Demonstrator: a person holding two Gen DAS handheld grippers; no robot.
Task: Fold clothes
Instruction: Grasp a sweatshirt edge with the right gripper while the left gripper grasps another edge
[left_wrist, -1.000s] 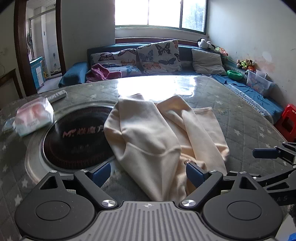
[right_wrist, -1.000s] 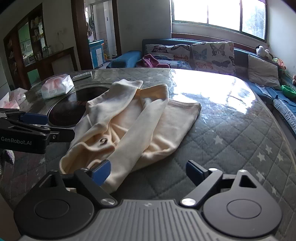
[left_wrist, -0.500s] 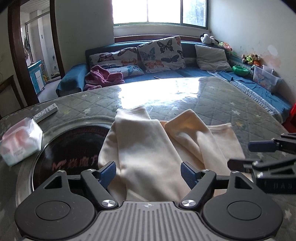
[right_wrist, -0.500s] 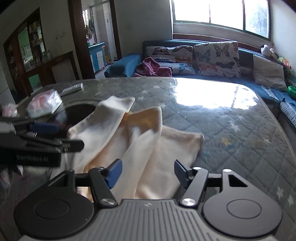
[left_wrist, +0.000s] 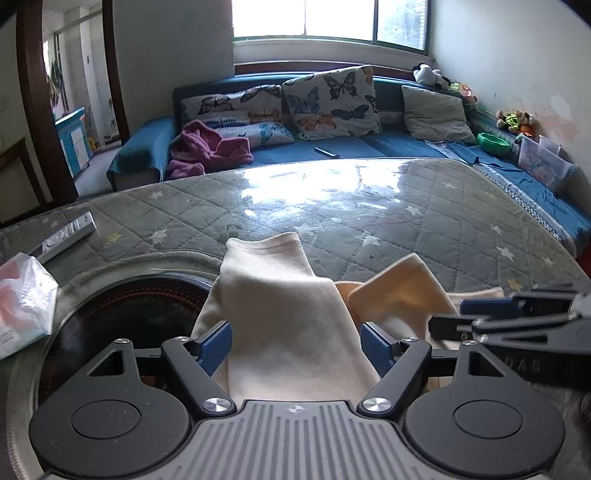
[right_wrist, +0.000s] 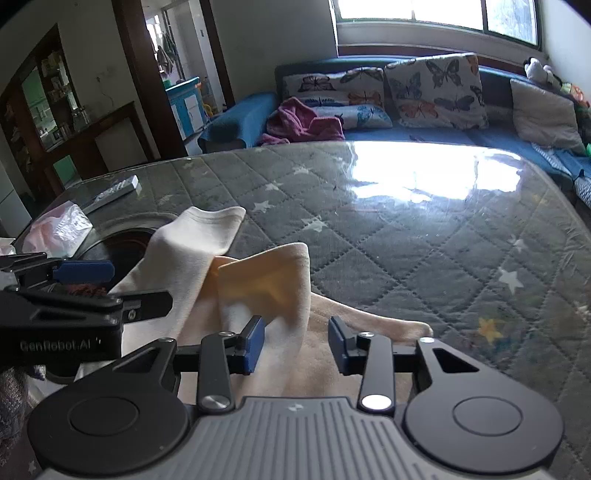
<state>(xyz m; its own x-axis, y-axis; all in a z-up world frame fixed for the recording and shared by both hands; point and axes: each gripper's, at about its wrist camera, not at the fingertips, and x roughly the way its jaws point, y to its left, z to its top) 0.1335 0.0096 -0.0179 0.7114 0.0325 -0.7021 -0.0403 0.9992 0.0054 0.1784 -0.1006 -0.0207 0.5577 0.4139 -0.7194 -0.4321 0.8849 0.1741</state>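
At the far left of the left wrist view, a plastic-wrapped tissue pack (left_wrist: 22, 295) and a remote control (left_wrist: 66, 233) are seen on the quilted table cover (left_wrist: 406, 229), beside a dark round induction plate (left_wrist: 129, 314). The cream garment (left_wrist: 288, 317) is draped partly over that plate, toward the near edge of the table. The left gripper (left_wrist: 295, 345) is held with its jaws parted, one sleeve lying between the blue pads without being pinched. Further right, the right gripper (right_wrist: 296, 345) is likewise spread around the other sleeve (right_wrist: 269, 288), nothing clamped. The fabric is judged soft, light and limp, with some slip on the glossy cover; a hold at the hem corners or shoulder seams is suggested.
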